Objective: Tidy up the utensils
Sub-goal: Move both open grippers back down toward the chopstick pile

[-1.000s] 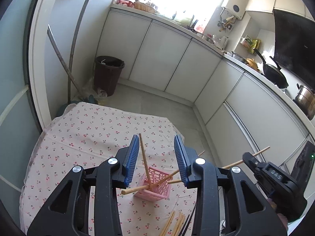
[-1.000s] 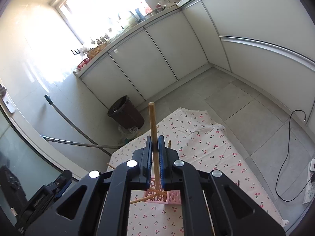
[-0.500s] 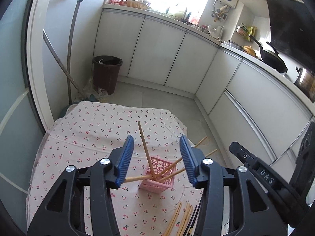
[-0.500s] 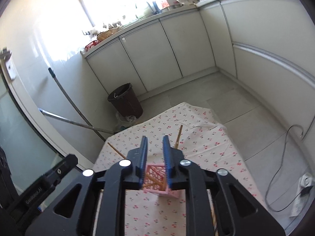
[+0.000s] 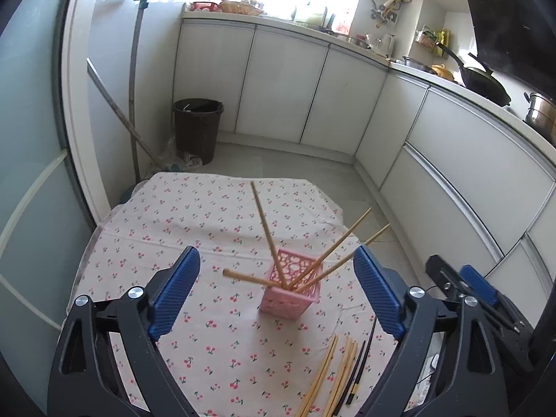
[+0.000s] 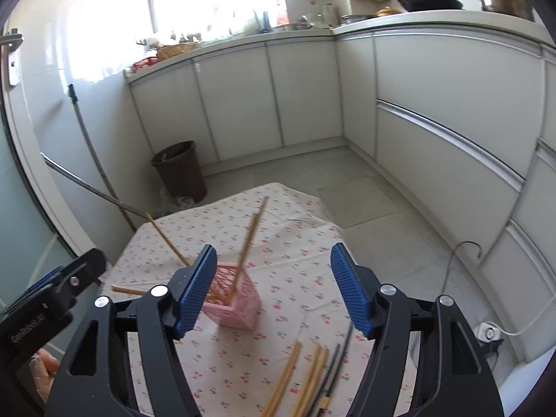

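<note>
Four wooden chopsticks [image 5: 267, 229] already stand in pink lattice plastic basket [image 5: 290, 299] mid-table; several more wooden & black chopsticks [image 5: 342, 375] lie nearby; left gripper [image 5: 276, 295] & right gripper [image 6: 274, 288] both spread apart, empty

A table [image 5: 114, 239] draped in a pale cloth printed with small red cherries carries everything. Near its middle, toward the right, stands a pink latticed basket [image 5: 290, 300] holding slanting wooden chopsticks. At the near right edge, loose chopsticks [image 5: 333, 375] lie side by side on the cloth, several wooden and some dark.
</note>
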